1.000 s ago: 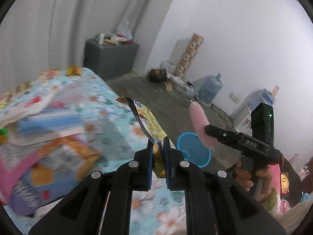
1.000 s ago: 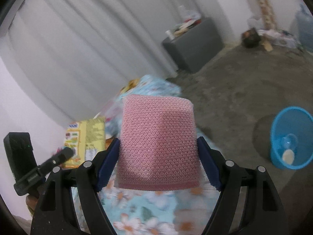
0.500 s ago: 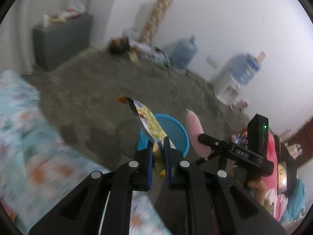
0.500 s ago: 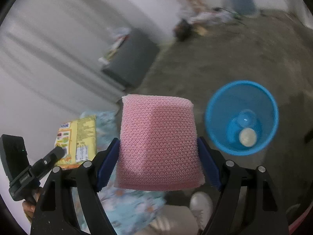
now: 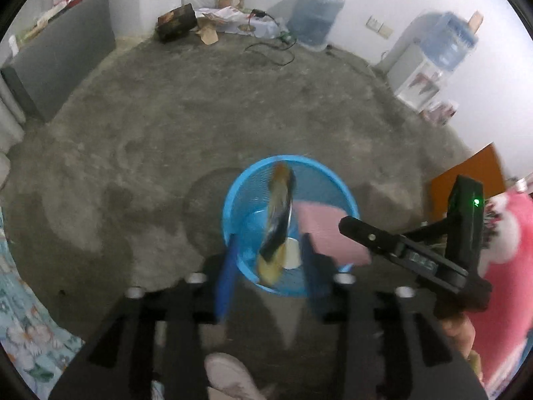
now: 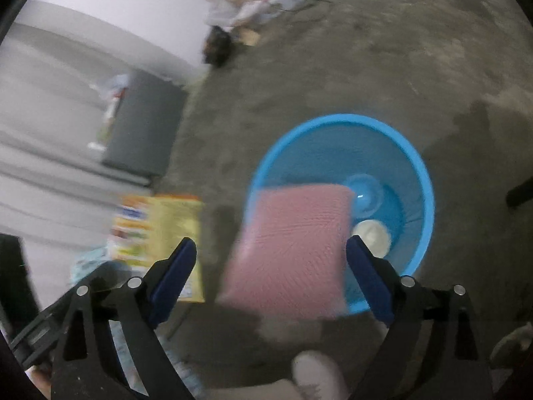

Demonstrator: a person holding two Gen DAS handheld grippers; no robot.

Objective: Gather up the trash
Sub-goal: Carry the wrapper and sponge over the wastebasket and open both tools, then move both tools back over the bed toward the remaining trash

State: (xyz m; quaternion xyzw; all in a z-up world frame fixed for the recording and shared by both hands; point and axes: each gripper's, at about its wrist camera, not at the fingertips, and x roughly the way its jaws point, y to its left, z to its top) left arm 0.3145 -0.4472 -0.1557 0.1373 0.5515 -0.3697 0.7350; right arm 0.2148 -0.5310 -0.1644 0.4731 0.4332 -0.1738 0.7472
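Note:
A blue mesh trash bin (image 5: pixel 336 185) stands on the concrete floor; it also shows in the right wrist view (image 6: pixel 423 166). My left gripper (image 5: pixel 268 266) is open above it, and the yellow snack wrapper (image 5: pixel 278 220) hangs blurred between the spread jaws, over the bin. My right gripper (image 6: pixel 271 266) is open, and the pink sponge (image 6: pixel 293 250) floats blurred between its jaws, over the bin's near rim. The sponge also shows in the left wrist view (image 5: pixel 328 230). The wrapper shows in the right wrist view (image 6: pixel 160 233). A white round item (image 6: pixel 371 236) lies in the bin.
A grey cabinet (image 5: pixel 56 56) stands at the left wall. Water jugs (image 5: pixel 316 16), a dispenser (image 5: pixel 419 76) and scattered clutter (image 5: pixel 226 16) line the far wall. The floral bedspread (image 5: pixel 23 326) edges the lower left. My shoe (image 5: pixel 230 376) is below the grippers.
Both grippers swung from the bed to above the blue bin. Both jaws have opened, letting go of the wrapper and the sponge, which are blurred over the bin.

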